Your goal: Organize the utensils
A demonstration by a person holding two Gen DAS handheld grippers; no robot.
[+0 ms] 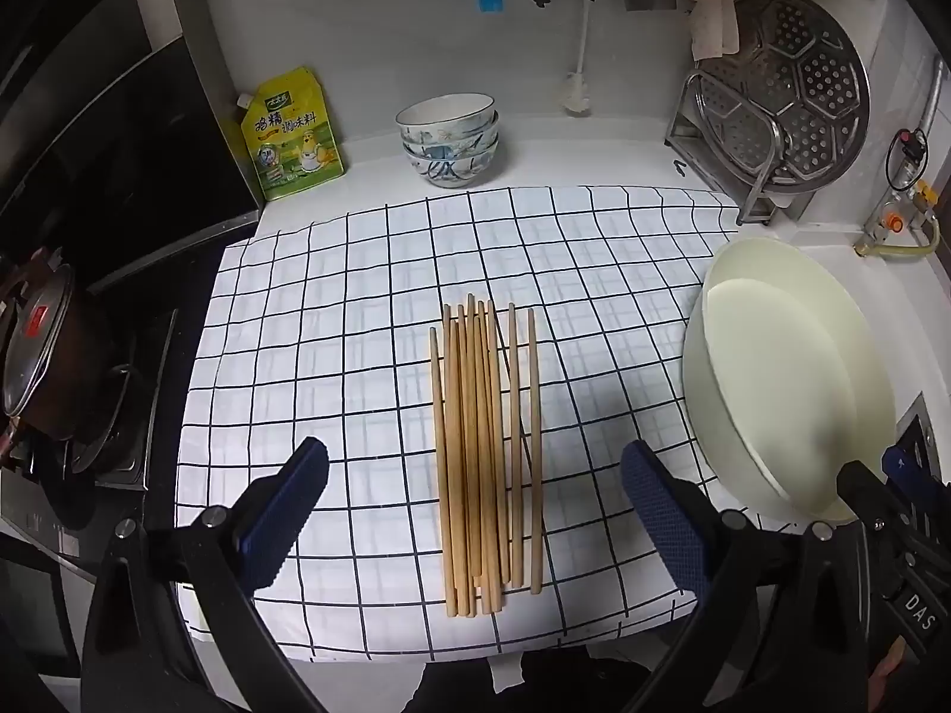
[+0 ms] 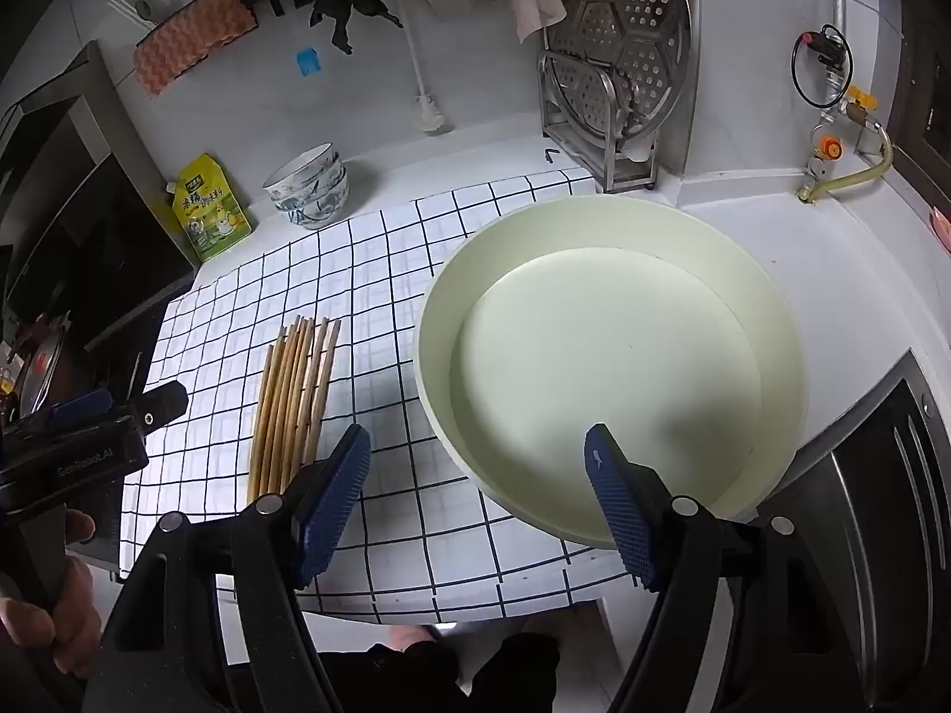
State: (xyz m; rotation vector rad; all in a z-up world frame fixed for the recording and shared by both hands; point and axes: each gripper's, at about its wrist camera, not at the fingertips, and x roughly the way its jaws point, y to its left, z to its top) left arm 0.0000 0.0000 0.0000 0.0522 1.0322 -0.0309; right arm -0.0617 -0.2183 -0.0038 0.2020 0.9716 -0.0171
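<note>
Several wooden chopsticks (image 1: 484,451) lie side by side in a loose bundle on a white checked cloth (image 1: 333,309), tips pointing away. My left gripper (image 1: 475,511) hangs open above their near ends, one blue pad on each side, touching nothing. In the right wrist view the chopsticks (image 2: 291,398) lie at left and a wide pale-green basin (image 2: 612,368) stands at right on the cloth (image 2: 380,273). My right gripper (image 2: 481,505) is open over the basin's near rim, empty. The left gripper (image 2: 119,416) shows at the far left there, held by a hand.
Stacked patterned bowls (image 1: 449,139) and a yellow seasoning pouch (image 1: 294,136) stand at the back. A metal rack with a steamer plate (image 1: 784,101) is at back right. A stove with a pot (image 1: 41,350) lies to the left, a sink edge (image 2: 879,475) to the right.
</note>
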